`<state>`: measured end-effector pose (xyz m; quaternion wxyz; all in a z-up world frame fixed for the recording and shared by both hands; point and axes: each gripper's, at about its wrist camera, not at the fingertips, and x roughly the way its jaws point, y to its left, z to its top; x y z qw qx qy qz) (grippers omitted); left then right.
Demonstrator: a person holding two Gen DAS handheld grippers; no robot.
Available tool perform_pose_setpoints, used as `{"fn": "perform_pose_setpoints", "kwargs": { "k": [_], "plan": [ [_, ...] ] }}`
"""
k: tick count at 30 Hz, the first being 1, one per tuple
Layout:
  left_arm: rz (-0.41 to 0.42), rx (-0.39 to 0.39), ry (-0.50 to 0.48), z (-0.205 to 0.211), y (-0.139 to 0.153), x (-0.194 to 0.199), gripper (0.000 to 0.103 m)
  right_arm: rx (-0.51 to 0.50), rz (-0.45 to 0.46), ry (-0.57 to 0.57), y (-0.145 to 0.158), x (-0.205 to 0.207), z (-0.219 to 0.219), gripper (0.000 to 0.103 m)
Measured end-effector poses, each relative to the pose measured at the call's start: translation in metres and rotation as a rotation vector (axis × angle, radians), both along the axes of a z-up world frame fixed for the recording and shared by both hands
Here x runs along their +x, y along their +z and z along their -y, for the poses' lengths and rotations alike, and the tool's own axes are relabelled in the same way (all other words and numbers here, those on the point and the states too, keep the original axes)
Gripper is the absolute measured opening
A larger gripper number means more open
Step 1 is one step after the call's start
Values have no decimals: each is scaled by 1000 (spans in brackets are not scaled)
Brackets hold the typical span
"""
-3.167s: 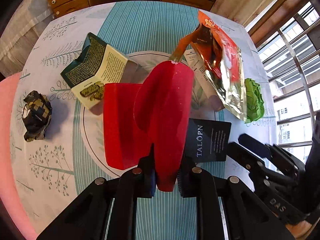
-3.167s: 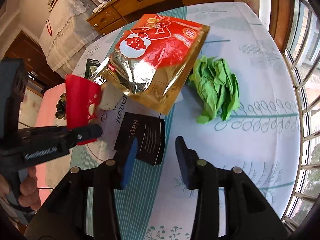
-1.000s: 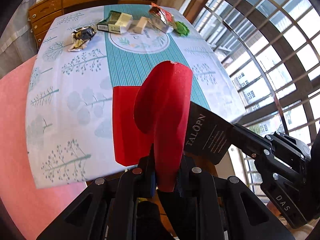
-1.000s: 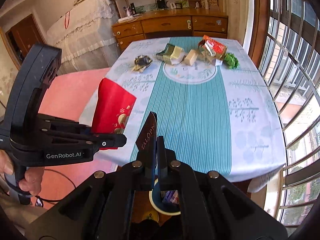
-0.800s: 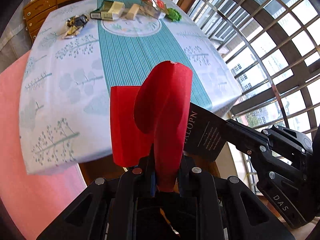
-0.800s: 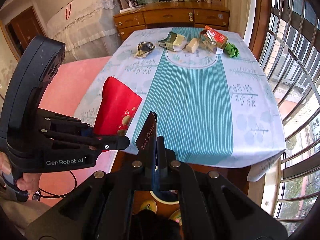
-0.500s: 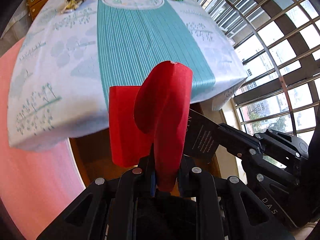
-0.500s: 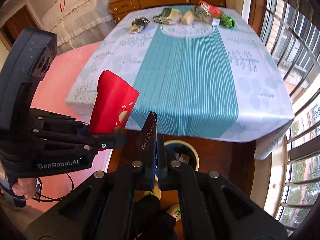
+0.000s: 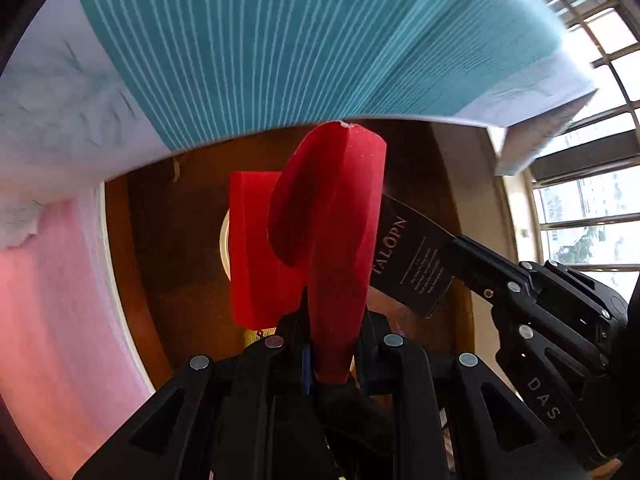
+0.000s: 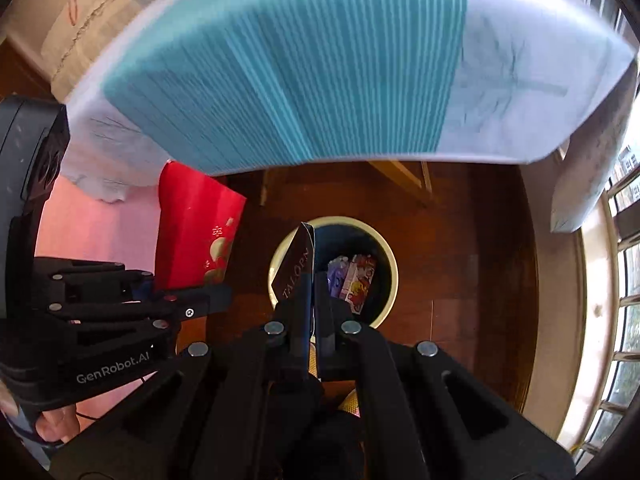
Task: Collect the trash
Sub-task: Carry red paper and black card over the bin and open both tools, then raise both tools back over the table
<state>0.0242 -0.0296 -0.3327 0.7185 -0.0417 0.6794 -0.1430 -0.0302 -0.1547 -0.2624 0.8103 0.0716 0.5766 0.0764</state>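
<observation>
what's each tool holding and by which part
Left tool grips the red envelope by its bottom end; right tool pinches the black card by its lower edge.

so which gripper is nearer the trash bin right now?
Right. The right gripper, shut on the black card, hangs directly over the trash bin. The left gripper, shut on the red packet, sits off to the bin's side.

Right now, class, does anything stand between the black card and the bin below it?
Nothing visible does. The right claw holds the black card above the open bin; the tablecloth hangs farther off.
</observation>
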Motion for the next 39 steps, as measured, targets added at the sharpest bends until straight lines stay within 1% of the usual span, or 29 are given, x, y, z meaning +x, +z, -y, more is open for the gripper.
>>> {"fn": "perform_pose_setpoints", "kwargs": {
  "k": [4,6,8,10,11,12,13,14,15,17,18,20,21,22,26,32,36,39],
  "plan": [
    [-17,22,8,2,-61,5,16,-3,-27,-41,-63,9,10,0],
    [-11,35,5,4,-87,11,16,-7,-32,-54,-84,12,12,0],
    [-7,42,4,6,-106,19,16,4,-34,-60,-105,16,15,0],
    [-5,52,5,6,-120,21,21,9,-32,-62,-122,19,17,0],
    [0,59,7,6,-128,22,28,13,-30,-62,-130,20,17,0],
    [6,63,11,8,-134,25,41,16,-28,-62,-135,21,14,0],
    [10,67,14,7,-139,26,50,23,-30,-63,-143,22,15,0],
    [10,74,16,5,-145,29,68,28,-32,-66,-147,23,13,0],
    [13,104,27,1,-150,32,79,28,-42,-73,-152,25,14,1],
    [9,118,44,-6,-158,33,90,37,-74,-91,-164,27,17,2],
    [12,117,54,-10,-159,34,90,44,-86,-96,-168,28,19,5],
    [22,120,68,-21,-159,35,90,41,-94,-98,-171,27,23,15],
    [28,124,68,-24,-159,35,90,36,-92,-96,-173,27,22,26],
    [37,129,67,-26,-157,33,90,30,-87,-94,-172,27,21,34],
    [73,139,72,-30,-143,29,90,26,-74,-99,-170,24,22,35],
    [117,130,96,-33,-106,17,90,11,-59,-105,-150,18,22,40],
    [133,122,108,-34,-75,8,90,5,-56,-119,-120,8,28,42],
    [154,113,116,-34,-40,-1,90,10,-54,-118,-89,-2,28,42]
  ]
}}
